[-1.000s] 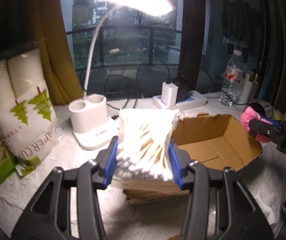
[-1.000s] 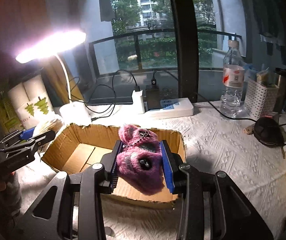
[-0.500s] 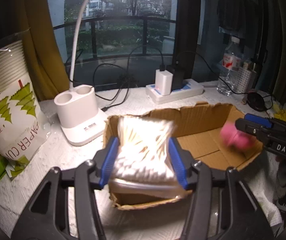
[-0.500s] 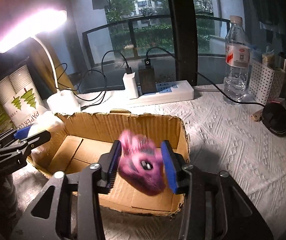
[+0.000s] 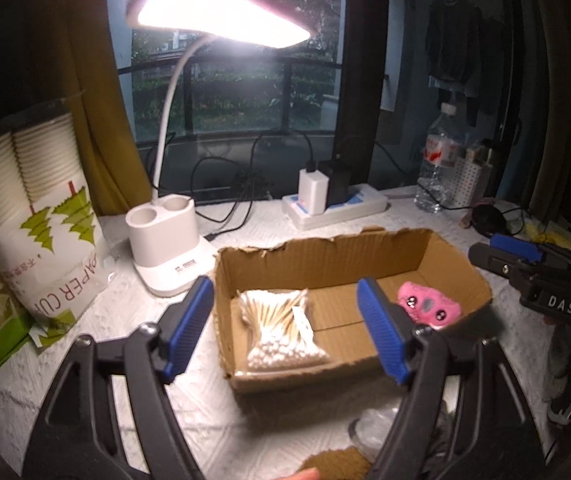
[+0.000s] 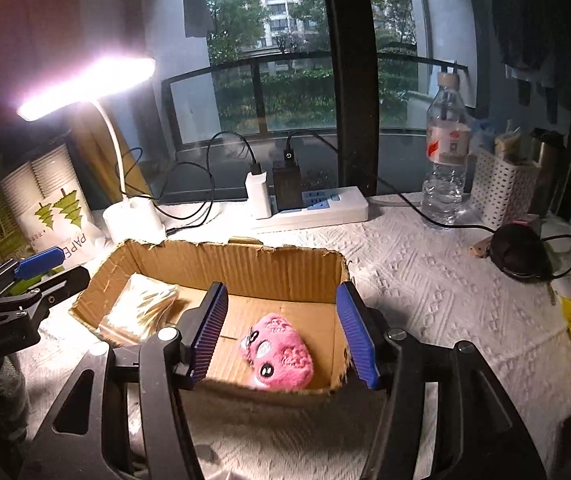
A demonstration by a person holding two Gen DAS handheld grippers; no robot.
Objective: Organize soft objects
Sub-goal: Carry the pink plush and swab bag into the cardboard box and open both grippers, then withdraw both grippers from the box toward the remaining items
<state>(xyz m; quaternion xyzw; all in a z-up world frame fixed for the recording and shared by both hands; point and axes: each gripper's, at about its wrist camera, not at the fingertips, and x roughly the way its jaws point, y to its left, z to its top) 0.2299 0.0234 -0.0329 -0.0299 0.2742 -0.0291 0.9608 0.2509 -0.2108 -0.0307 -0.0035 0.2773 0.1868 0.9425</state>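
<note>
— So, on the left wrist view, how does the left gripper [image 5: 287, 326] stand?

— Raised over the near-left part of the cardboard box [image 5: 325, 256], tipped down at it, jaws spread wide and empty. Black frame, ribbed blue pads [image 5: 189, 322].

— What lies in the box?

— A clear plastic bag of cotton swabs [image 5: 279, 328], wooden stems and white tips, flat on the floor at the box's left end. At the right end, a fluffy pink plush toy [image 5: 429, 306] with dark eyes. The box is corrugated brown card with torn edges, on a counter [image 5: 85, 364] under an embossed white cloth. The right gripper [image 5: 525, 264] sits just past the box's right wall.

— And behind?

— A white desk lamp [image 5: 165, 244], lit, and a sleeve of paper cups [image 5: 41, 224].

— Right wrist view?

— The right gripper [image 6: 281, 330] hangs over the box's [image 6: 237, 264] near-right corner, jaws wide apart, holding nothing. The plush toy [image 6: 281, 356] rests below on the box floor, against the near wall. The swab bag [image 6: 141, 308] gleams at the far-left end. The left gripper [image 6: 33, 272] shows at the left edge; its jaws I cannot tell from here. A water bottle [image 6: 447, 160] stands upright far right.
</note>
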